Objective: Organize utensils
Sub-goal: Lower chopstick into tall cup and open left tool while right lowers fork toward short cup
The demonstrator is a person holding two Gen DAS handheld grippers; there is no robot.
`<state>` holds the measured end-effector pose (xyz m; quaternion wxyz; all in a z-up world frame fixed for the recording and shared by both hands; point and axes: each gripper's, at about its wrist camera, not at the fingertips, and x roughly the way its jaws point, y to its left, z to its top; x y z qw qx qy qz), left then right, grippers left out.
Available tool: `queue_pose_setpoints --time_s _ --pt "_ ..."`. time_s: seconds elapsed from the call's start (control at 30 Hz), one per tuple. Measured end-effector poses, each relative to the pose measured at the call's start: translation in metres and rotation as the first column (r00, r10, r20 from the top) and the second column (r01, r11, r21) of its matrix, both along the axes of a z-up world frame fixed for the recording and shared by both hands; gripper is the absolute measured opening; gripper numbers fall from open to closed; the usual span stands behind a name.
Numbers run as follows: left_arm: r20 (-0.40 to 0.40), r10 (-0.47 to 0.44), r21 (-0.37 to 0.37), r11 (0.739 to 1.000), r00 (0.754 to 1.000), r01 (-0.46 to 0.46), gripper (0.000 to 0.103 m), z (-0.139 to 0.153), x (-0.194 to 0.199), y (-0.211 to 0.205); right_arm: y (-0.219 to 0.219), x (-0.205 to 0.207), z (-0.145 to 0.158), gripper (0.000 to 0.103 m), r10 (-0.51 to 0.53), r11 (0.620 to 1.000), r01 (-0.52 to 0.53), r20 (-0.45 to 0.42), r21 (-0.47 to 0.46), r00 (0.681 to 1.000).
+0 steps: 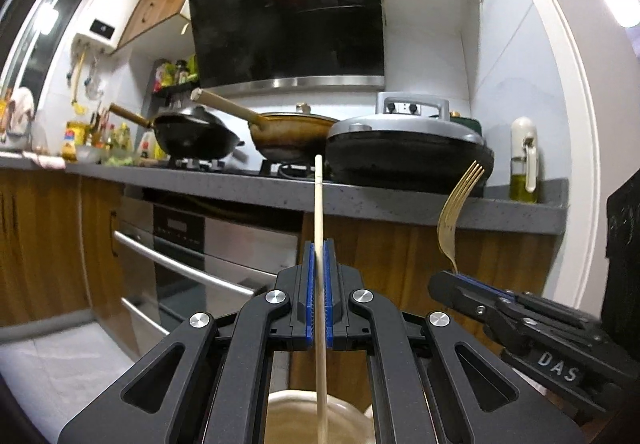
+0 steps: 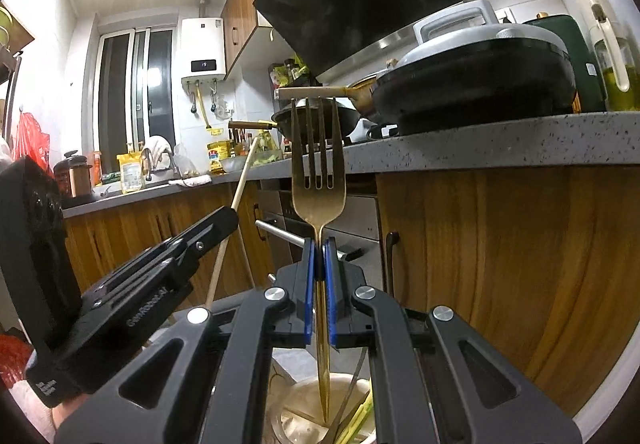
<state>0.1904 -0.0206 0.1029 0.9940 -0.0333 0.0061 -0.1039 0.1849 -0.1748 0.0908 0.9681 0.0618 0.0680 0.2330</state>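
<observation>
A grey speckled countertop (image 1: 400, 203) edges the kitchen, crowded with pans. Before it, the left gripper (image 1: 319, 260) clamps 1 chopstick (image 1: 319, 211) upright; the right gripper (image 2: 319, 260) clamps 1 gold fork (image 2: 319, 179).

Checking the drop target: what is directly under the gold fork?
Under the gold fork, held upright by the right gripper, is a pale holder with green sticks inside; gripper arms cover its rim.

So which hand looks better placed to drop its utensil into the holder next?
Right, probably: the fork in the right gripper has its handle tip already inside the holder, beside other utensils.
</observation>
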Motion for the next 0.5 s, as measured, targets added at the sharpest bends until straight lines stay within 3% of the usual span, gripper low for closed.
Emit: queue_pose_setpoints --time_s 0.3,0.5 --pt "0.009 -0.011 0.061 0.998 1.0 0.01 0.005 -0.006 -0.012 -0.001 -0.002 -0.005 -0.005 0.005 0.012 1.0 -0.013 -0.032 -0.023 0.999" --pt "-0.033 -0.019 0.117 0.993 0.999 0.023 0.005 -0.004 -0.027 -0.001 -0.009 -0.01 -0.015 0.005 0.04 0.998 -0.043 -0.081 -0.038 0.996"
